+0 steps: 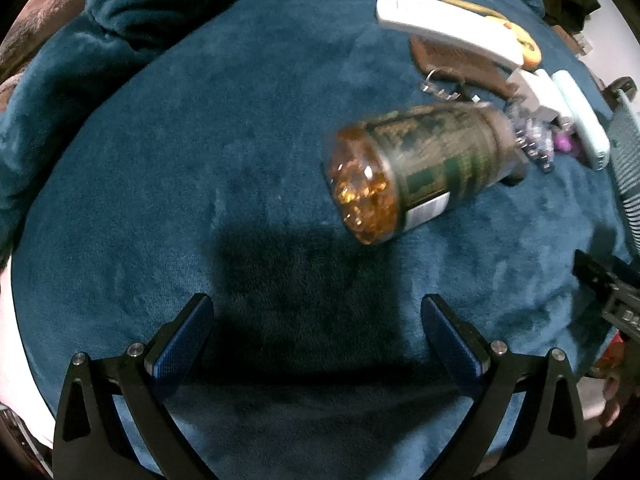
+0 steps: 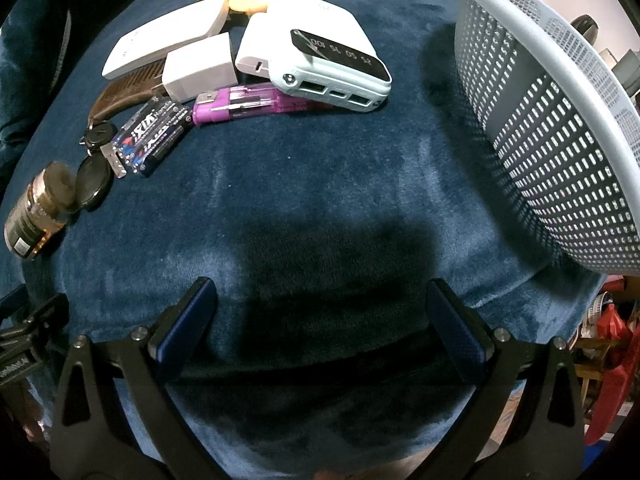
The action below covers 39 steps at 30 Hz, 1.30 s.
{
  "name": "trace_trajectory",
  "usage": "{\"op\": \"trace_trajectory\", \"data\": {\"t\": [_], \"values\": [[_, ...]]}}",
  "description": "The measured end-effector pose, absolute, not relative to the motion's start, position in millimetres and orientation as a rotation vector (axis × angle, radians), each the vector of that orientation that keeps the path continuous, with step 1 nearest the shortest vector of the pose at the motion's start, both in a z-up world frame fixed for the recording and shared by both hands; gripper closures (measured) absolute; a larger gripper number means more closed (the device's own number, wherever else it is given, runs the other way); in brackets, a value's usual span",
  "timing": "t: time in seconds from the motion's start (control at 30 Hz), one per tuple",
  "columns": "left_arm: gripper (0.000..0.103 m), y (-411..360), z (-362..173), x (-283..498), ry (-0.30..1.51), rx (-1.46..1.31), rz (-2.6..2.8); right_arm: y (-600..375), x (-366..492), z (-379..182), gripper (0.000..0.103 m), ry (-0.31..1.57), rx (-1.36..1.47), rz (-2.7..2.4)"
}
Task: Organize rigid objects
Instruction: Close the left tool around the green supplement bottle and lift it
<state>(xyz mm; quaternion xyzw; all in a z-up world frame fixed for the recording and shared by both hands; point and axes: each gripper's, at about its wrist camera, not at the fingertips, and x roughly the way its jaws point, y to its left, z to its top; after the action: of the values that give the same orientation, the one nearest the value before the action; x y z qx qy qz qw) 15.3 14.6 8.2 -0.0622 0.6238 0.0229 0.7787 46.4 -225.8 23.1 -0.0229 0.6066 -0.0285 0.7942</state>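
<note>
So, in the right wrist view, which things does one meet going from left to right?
Amber pill bottle with dark cap → blue pack of batteries → translucent purple lighter → white power bank with black display → grey perforated plastic basket.

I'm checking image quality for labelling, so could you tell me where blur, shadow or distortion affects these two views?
Left wrist view: the pill bottle is smeared by motion blur, and a dark shadow lies on the blue blanket ahead of the open left tongs. Right wrist view: sharper; a similar shadow falls before the open right tongs, and fisheye distortion bends the basket rim.
</note>
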Motion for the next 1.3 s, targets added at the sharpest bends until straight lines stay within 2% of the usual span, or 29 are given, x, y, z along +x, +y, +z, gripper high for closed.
{"op": "trace_trajectory", "data": {"t": [0.13,0.27,0.33,0.5,0.57,0.6,0.73,0.8,1.07,1.17,1.3], "values": [[0.001,7,45,15,1.244,0.030,-0.019,-226,44,22,0.000,1.294,-0.046,-0.055],[0.001,-10,55,40,1.256,0.186,-0.139,-225,41,22,0.000,1.291,-0.048,-0.063],[0.008,-20,54,53,1.252,0.245,-0.168,-225,40,21,0.000,1.291,-0.048,-0.063],[0.018,-39,45,74,1.277,0.310,-0.250,-225,39,21,0.000,1.292,-0.045,-0.059],[0.025,-46,39,80,1.293,0.341,-0.267,-225,38,22,0.000,1.293,-0.046,-0.060],[0.034,-47,37,82,1.295,0.353,-0.261,-225,39,22,0.000,1.295,-0.046,-0.061],[0.047,-40,44,86,1.284,0.286,-0.283,-225,38,22,0.000,1.301,-0.045,-0.065],[0.050,-40,48,85,1.269,0.255,-0.276,-225,39,23,0.000,1.302,-0.047,-0.064],[0.053,-30,61,69,1.240,0.067,-0.232,-222,36,32,0.001,1.289,-0.066,-0.059],[0.053,-26,63,69,1.237,0.032,-0.222,-222,34,48,0.007,1.267,-0.039,-0.027],[0.053,-20,56,64,1.253,0.015,-0.217,-217,42,75,0.007,1.244,-0.007,0.049]]}}
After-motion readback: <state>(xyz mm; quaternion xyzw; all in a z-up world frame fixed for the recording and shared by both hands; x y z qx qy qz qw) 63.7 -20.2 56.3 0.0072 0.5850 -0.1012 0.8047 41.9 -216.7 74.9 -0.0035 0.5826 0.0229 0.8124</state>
